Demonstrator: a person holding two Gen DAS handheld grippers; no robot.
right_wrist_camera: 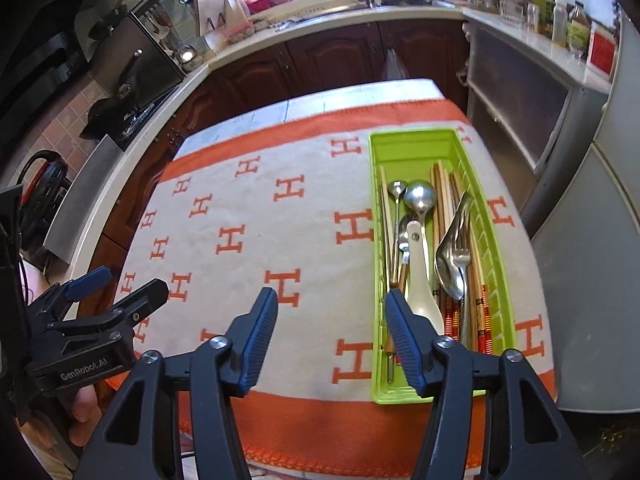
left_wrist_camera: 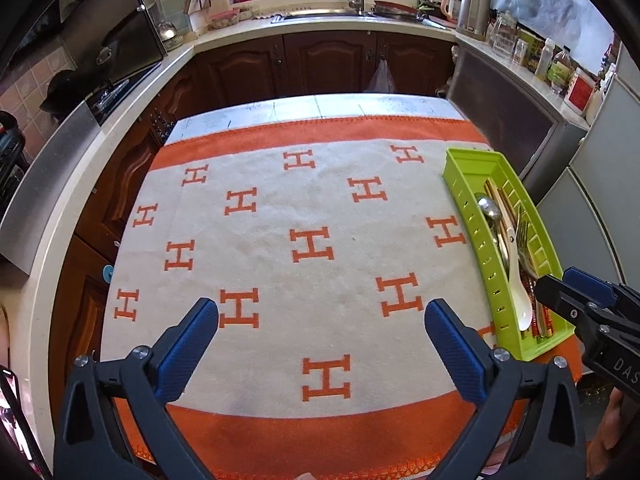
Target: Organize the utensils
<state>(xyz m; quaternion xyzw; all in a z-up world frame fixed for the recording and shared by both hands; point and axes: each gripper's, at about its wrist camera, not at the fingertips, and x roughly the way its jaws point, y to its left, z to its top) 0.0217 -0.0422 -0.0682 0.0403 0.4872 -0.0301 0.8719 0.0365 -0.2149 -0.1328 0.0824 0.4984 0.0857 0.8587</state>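
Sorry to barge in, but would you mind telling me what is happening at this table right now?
A person is tidying utensils with a gripper in each hand. The spoons, a fork and chopsticks all lie in the green tray at the right side of the orange and cream cloth. Both the left gripper and the right gripper are open and hold nothing. The right one hovers at the tray's near end, close to the white spoon.
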